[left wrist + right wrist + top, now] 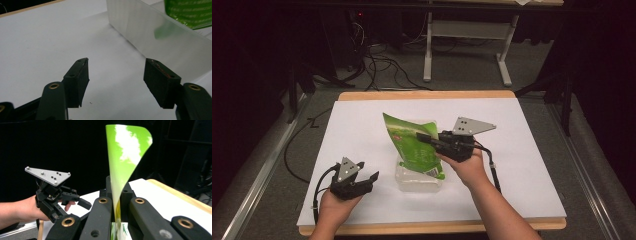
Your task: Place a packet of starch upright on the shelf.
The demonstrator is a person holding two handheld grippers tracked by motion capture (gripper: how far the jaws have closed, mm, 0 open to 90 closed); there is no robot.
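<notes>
A green printed bag (pixel 412 142) hangs tilted over a clear plastic box (pixel 418 180) at the middle of the table. My right gripper (pixel 424 137) is shut on the bag's right edge and holds it up. In the right gripper view the green bag (pixel 125 160) rises upright from between the closed jaws of my right gripper (pixel 116 195). My left gripper (pixel 367 171) rests near the front left of the table, open and empty, pointing toward the box. The left gripper view has my left gripper (pixel 116 80) with jaws wide apart, facing the frosted box wall (pixel 150 32).
A white sheet (pixel 362 125) covers the wooden table (pixel 427 95). Behind the table stand a white-legged bench (pixel 467 30) and loose cables (pixel 382 65) on the grey floor. Metal rails (pixel 257 175) run along both sides.
</notes>
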